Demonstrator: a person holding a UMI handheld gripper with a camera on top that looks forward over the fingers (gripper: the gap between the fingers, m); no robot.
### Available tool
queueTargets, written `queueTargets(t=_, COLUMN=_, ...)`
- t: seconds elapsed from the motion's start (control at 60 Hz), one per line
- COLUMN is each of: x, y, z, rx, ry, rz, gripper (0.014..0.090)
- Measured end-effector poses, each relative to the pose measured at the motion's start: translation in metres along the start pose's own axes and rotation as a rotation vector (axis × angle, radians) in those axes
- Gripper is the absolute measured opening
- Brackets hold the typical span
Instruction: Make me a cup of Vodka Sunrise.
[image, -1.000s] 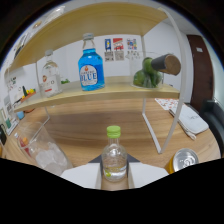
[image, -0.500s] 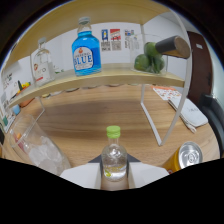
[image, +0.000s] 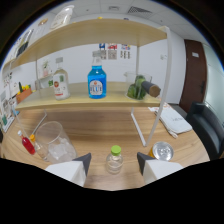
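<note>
Standing between the gripper's (image: 114, 162) open fingers, the green-capped bottle (image: 114, 160) is ungrasped; the iced glass (image: 55, 142) awaits pouring.

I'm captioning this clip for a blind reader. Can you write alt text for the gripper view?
The gripper is open, a small green-capped bottle standing between its fingers on a wooden table. A glass of ice stands beside it; a blue bottle is on the shelf beyond.
</note>
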Motion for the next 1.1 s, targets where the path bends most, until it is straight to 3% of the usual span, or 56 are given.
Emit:
queueTargets(t=0.217, x=-0.02, y=-0.029, z=-0.076, rx=0.023, ry=0.018, rz=0.038, gripper=0.0852)
queueTargets(t=0.417, x=-0.062, y=-0.017, z=-0.119, rx=-0.009, ry=-0.003, rz=-0.03, gripper=0.086)
queueTargets(t=0.667, x=-0.106, y=-0.004, z=-0.136, rx=-0.035, ry=-0.032, rz=-0.041, gripper=0.0864)
queueTargets(t=1.1, x=-0.111, y=-0.007, z=-0.143, rx=-0.042, ry=-0.04, rz=-0.046, gripper=0.0864)
